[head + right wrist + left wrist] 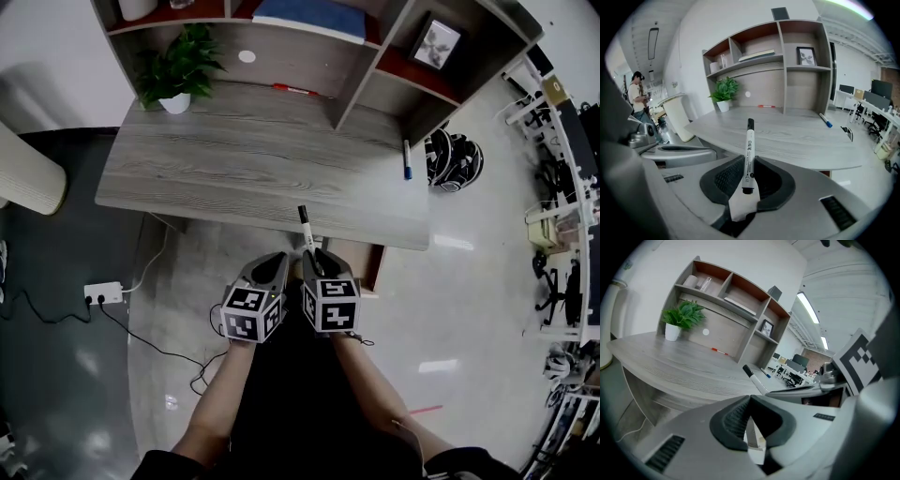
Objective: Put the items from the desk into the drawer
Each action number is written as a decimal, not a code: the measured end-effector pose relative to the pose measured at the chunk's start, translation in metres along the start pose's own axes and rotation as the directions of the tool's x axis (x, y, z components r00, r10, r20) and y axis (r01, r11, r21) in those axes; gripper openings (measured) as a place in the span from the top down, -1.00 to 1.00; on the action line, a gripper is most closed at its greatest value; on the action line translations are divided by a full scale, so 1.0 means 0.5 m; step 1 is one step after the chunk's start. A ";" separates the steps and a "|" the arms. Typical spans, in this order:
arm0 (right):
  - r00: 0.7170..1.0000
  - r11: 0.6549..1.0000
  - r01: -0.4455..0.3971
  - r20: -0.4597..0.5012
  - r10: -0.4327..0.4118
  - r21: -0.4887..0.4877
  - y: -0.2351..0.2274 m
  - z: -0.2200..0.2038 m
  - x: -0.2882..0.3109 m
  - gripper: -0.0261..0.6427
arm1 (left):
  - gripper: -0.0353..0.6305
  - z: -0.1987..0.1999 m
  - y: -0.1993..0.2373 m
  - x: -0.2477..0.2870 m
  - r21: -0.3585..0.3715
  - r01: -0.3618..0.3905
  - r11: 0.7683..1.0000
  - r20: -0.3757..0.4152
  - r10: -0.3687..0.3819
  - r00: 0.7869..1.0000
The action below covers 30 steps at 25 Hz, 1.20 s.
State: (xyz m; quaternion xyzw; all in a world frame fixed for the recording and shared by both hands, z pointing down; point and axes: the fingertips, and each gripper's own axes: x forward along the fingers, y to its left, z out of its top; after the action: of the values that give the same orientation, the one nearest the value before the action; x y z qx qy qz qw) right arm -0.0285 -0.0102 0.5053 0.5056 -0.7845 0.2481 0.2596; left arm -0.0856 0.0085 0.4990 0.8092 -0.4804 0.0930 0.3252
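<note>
A white marker with a black cap (306, 230) (749, 150) sticks forward out of my right gripper (315, 255) (749, 161), which is shut on its barrel just before the near edge of the grey wooden desk (253, 159). My left gripper (276, 260) (749, 401) is close beside it on the left, shut with nothing between its jaws. On the desk lie a red pen (293, 90) (768, 106) near the back and a blue-capped marker (407, 159) (825, 120) at the right edge. A brown drawer box (373, 268) shows under the desk's right end.
A potted plant (178, 70) stands at the desk's back left under the shelf unit (375, 47). A power strip (103, 293) with cables lies on the floor at left, a dark bag (455, 159) right of the desk. A person (636, 91) stands far left.
</note>
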 end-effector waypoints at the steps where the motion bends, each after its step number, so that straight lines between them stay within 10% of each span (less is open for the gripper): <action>1: 1.000 1.000 0.009 -0.001 -0.009 0.012 -0.010 -0.009 -0.006 0.65 | 0.83 -0.006 -0.009 0.005 0.002 0.014 1.000 -0.005 -0.014 1.000; 20: 0.988 0.963 0.124 -0.122 -0.097 0.241 -0.174 -0.253 -0.054 0.65 | 0.83 -0.196 -0.158 0.149 0.072 0.185 0.980 -0.254 -0.162 0.954; 30: 0.985 0.945 0.118 -0.156 -0.072 0.305 -0.209 -0.319 -0.010 0.65 | 0.83 -0.253 -0.143 0.188 0.086 0.157 0.984 -0.308 -0.124 0.943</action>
State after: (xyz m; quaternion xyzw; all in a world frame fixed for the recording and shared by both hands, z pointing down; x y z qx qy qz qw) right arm 0.0946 0.0589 0.6336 0.5585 -0.6892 0.3923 0.2432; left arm 0.0440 0.0422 0.6086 0.8343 -0.3605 0.2180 0.3557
